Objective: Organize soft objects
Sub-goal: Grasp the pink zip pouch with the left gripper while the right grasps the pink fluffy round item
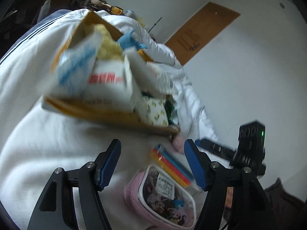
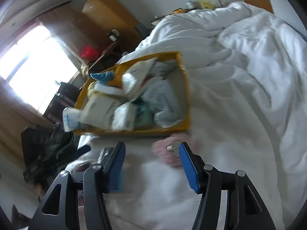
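Nearest the left wrist view, the left gripper (image 1: 152,163) stands with its blue ribbed pads apart, clamped on nothing. Between its fingers, at lower centre, lies a pink pouch with a clear cartoon-printed front (image 1: 163,195), and just beyond it a flat pack of rainbow-striped sheets (image 1: 170,163); neither touches the pads. Both rest on the bed's white quilt (image 1: 48,134).

At frame centre sits an open yellow cardboard box (image 1: 107,113) crowded with soft goods: white tissue packs, one with red print (image 1: 105,80), a yellow towel (image 1: 107,42), a blue cloth (image 1: 128,39) and a white pack with a small green pattern (image 1: 155,111). A black device with a green light (image 1: 251,140) stands at the right edge of the bed.

Right wrist view: the right gripper (image 2: 151,163) also has its pads apart and empty. A blurred pink object (image 2: 168,151) lies on the quilt (image 2: 239,105) beside the right-hand finger; contact cannot be determined. The box (image 2: 184,88) occupies frame centre, its packs (image 2: 101,109) spilling over the left rim. A bright window (image 2: 34,67) fills the left of the frame.
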### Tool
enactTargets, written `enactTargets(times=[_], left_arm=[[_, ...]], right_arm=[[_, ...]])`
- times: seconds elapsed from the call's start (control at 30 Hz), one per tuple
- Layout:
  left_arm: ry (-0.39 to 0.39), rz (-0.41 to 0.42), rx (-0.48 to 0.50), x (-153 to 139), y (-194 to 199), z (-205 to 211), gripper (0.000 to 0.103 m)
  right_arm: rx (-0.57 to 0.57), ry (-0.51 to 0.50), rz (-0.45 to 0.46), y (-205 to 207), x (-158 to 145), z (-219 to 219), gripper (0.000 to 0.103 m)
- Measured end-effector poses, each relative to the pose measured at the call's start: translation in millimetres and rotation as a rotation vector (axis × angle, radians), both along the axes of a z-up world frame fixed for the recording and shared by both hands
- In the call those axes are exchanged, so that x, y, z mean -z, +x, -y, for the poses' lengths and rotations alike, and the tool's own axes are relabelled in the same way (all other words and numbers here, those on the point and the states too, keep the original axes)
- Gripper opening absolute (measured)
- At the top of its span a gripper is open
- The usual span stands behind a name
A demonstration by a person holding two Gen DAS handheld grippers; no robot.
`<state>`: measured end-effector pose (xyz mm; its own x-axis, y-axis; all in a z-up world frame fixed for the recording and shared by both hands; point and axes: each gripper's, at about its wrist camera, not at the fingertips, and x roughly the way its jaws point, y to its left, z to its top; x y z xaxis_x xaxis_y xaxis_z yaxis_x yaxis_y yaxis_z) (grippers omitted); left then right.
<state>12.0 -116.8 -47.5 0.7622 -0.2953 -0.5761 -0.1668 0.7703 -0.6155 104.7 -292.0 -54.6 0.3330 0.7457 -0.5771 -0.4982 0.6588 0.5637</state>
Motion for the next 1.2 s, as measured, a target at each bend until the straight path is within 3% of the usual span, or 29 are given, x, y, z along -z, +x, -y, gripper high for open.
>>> enactTargets(times=[0.43, 0.67, 1.03, 1.07, 1.13, 1.2], left_arm=[[-0.046, -0.064, 0.057, 11.9, -1.1, 0.3, 0.068], [-0.080, -0.109, 0.084, 4.0, -16.8, -9.1, 0.069], [-0.074, -0.148, 0.176, 12.6, -16.8, 26.0, 0.071], [-0.068, -0.156, 0.176, 15.4, -15.7, 27.4, 0.069], [-0.047, -0.193, 0.165, 22.4, -12.1, 28.4, 0.054], [-0.046, -0.220, 0.162, 29.2, -10.0, 25.2, 0.034]], right_arm=[[0.073, -0.038, -0.111, 30.4, 46.3, -7.3, 0.063], [0.100, -0.060, -0.114, 29.8, 47.9, -6.5, 0.043], [0.105, -0.064, -0.051, 18.1, 31.3, -1.8, 0.037], [0.106, -0.067, -0.041, 16.7, 29.2, -1.2, 0.037], [0.106, -0.069, -0.021, 13.5, 24.0, -0.5, 0.037], [0.105, -0.069, -0.001, 9.7, 18.1, 0.4, 0.037]])
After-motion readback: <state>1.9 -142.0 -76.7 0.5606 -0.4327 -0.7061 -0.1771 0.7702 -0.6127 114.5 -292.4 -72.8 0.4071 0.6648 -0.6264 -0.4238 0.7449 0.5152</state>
